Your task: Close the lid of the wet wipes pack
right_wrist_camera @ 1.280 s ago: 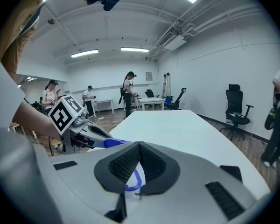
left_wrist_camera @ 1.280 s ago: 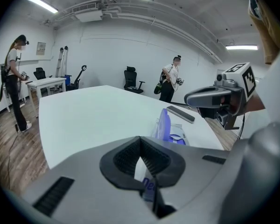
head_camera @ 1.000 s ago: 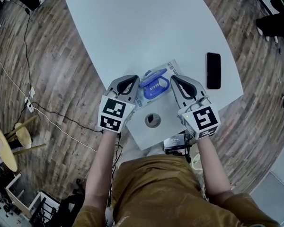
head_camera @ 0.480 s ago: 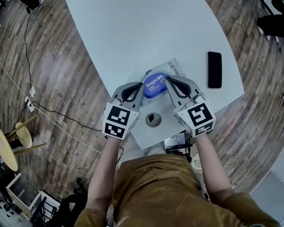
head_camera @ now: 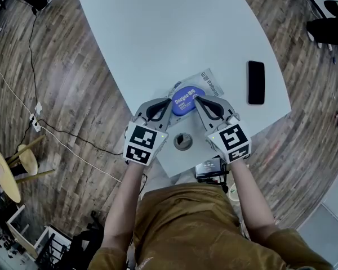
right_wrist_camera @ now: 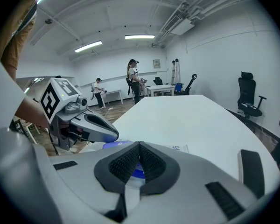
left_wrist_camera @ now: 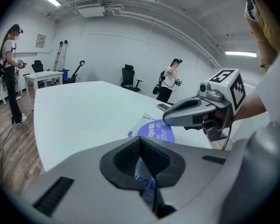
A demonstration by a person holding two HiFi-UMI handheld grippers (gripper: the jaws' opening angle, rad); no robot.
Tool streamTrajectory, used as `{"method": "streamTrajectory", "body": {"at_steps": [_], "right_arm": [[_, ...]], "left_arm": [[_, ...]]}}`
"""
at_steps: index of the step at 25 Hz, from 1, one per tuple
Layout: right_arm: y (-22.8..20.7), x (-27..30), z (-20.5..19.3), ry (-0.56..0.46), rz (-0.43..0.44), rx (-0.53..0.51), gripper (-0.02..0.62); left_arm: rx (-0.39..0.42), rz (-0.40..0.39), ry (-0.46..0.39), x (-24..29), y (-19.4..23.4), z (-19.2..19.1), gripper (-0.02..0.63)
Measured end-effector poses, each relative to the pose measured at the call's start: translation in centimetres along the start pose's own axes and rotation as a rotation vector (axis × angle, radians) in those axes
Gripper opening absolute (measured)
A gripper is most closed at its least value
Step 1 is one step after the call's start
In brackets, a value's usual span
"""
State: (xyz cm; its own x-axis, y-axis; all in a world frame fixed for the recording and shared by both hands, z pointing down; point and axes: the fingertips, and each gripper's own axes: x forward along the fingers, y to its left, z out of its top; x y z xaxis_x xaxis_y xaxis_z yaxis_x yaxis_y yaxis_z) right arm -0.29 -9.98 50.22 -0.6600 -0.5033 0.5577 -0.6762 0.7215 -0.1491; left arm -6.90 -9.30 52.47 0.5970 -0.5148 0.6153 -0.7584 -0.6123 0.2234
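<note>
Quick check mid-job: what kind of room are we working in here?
Probably an open office or lab workspace. There's a large white table on a wood-plank floor, a swivel office chair by the far wall, and another person standing across the room.

A large lab-like workroom is shown: ceiling strip lights (right_wrist_camera: 140,37), exposed ducts (left_wrist_camera: 130,13), office chairs (left_wrist_camera: 130,78), a ladder (left_wrist_camera: 61,55) and a wooden floor (head_camera: 62,66) are seen.

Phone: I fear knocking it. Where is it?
In the head view, the black phone lies on the white table's right side, right of the wet wipes pack, apart from it.
</note>
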Motion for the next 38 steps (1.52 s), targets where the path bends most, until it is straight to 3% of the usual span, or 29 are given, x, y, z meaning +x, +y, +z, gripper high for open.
{"method": "streamTrajectory", "body": {"at_steps": [18,34,38], "right_arm": [[0.7,0.7,-3.1,0.064,0.014,0.007,0.008],[1.0,1.7,-4.7,0.145,0.015,-0.130,0.009],[1.0,1.7,-4.7,0.143,0.022,-0.117,0.008]], "left_arm": [[-0.021,0.003,0.009,-0.2,0.3,-1.0,0.006],[-0.038,-0.001,0.003,-0.2,0.4,-1.0,0.006],[-0.038,-0.002,0.003,-0.2,0.4,-1.0,0.006]]}}
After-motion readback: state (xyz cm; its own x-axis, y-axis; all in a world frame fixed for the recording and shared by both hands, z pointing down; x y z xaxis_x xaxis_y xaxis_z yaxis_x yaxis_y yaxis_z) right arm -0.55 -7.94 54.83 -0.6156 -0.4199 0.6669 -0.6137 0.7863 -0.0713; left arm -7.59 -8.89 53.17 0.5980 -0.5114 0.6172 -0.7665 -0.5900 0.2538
